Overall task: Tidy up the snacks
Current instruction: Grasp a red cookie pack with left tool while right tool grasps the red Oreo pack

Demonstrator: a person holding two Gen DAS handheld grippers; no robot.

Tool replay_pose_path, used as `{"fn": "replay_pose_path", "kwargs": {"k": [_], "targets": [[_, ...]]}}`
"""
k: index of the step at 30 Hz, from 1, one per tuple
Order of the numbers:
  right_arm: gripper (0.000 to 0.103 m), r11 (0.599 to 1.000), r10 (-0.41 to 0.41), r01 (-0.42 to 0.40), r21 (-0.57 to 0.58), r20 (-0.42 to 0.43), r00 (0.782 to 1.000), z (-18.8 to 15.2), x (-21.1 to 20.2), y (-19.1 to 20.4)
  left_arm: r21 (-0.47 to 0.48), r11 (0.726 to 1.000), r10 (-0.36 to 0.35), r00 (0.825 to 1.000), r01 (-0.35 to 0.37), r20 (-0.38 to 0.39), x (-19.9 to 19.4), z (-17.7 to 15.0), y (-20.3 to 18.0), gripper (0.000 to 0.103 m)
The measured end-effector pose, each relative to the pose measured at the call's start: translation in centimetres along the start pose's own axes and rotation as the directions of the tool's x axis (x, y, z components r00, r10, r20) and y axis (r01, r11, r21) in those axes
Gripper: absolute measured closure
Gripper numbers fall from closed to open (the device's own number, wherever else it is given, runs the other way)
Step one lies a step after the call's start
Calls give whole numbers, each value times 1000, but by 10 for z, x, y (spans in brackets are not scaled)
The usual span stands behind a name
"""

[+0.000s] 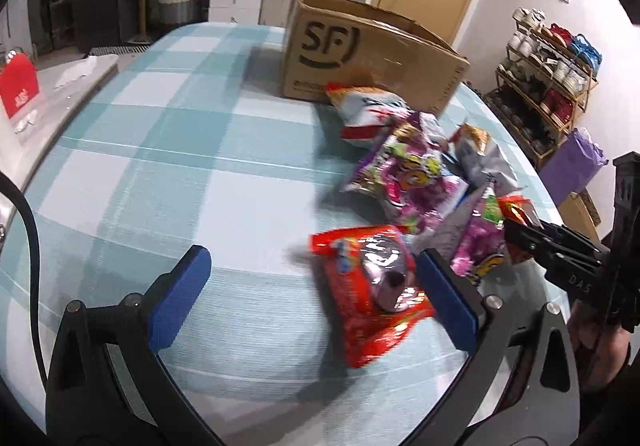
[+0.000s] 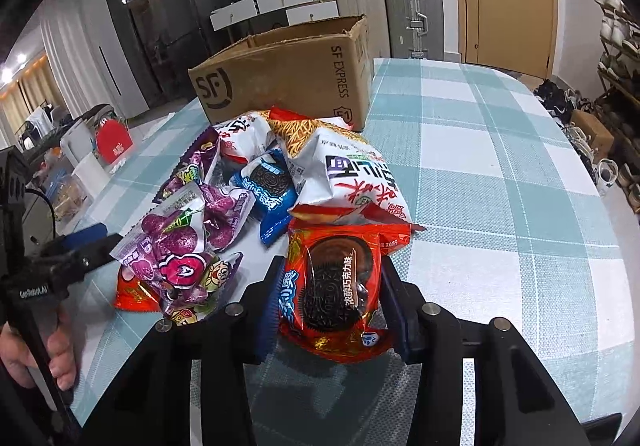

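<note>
Right hand-held gripper (image 2: pixel 332 310): clenched on a red foil sandwich-biscuit packet (image 2: pixel 332 294), pads pressed to its two long edges, packet low over the teal-and-white checked table (image 2: pixel 500 186), on the near side of the open brown cardboard box (image 2: pixel 280 82) printed SF. Left hand-held gripper (image 1: pixel 316 302): released, jaws wide, astride a second red foil packet (image 1: pixel 372 286) lying flat, also nearer than the box.

For a clean lift, probably best to:
- raise straight up before travelling, so the white crinkled noodle-snack bag (image 2: pixel 348 174) overlapping the far end slides off rather than dragging along;
- keep the squeeze light, the biscuits inside likely brittle;
- carry over the box's near wall and release low inside.

Hard to make out:
- box interior, hidden behind its near wall in both views;
- how far the pads bite, their tips masked by foil;
- blue biscuit packet (image 2: pixel 268 190) and purple glossy candy bags (image 2: pixel 180 242), half buried in the heap before the box;
- left-wrist view smeared by motion, print illegible.
</note>
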State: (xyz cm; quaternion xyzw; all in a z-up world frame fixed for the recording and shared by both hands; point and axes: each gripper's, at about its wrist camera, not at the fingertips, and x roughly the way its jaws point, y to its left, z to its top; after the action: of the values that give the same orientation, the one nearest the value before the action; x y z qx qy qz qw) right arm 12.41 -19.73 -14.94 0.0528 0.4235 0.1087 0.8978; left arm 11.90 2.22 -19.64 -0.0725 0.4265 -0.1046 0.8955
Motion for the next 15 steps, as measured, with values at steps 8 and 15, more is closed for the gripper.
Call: {"fn": "replay_pose_path", "kwargs": {"k": [8,15], "targets": [[58,1000,17,-17,2,21,1000,-1,-5,-1,31,999,10,997,-8,-75,17,-2,-21,0],[58,999,32,-33,25,33,999,-1,-8,-5,81,994,82,990,-73,-112,28,-2,-31,3]]}}
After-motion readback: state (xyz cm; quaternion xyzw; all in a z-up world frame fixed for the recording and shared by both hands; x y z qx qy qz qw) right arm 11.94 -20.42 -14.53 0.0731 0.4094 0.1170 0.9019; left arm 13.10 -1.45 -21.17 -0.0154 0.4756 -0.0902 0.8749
